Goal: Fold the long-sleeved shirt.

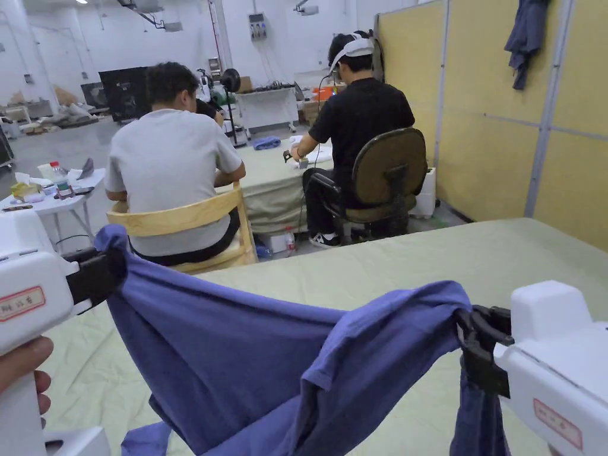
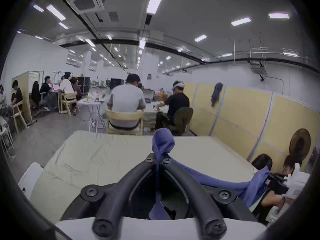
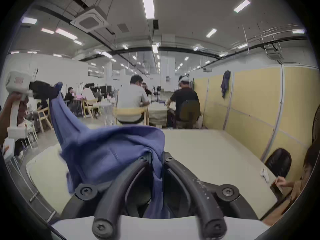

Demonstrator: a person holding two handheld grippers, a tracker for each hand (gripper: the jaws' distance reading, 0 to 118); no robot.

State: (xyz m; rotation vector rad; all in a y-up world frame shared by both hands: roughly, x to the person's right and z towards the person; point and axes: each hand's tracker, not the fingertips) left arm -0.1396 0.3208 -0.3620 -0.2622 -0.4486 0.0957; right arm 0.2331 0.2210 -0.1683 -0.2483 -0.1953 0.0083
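A blue long-sleeved shirt (image 1: pixel 255 368) hangs in the air between my two grippers, above the pale green table (image 1: pixel 475 255). My left gripper (image 1: pixel 116 270) is shut on one bunched end at the left, held higher. At the lower right, my right gripper (image 1: pixel 469 332) is shut on the other end. In the left gripper view the jaws (image 2: pixel 158 159) pinch a knot of blue cloth (image 2: pixel 162 141). The right gripper view has its jaws (image 3: pixel 156 157) closed on the shirt (image 3: pixel 110 150), with the left gripper (image 3: pixel 52 89) far off at the left. The cloth sags between them.
Two people sit with their backs to me beyond the table, one on a wooden chair (image 1: pixel 178 219), one on an office chair (image 1: pixel 386 172). Yellow partition panels (image 1: pixel 504 130) run along the right. A small white table (image 1: pixel 53 199) with clutter stands at the left.
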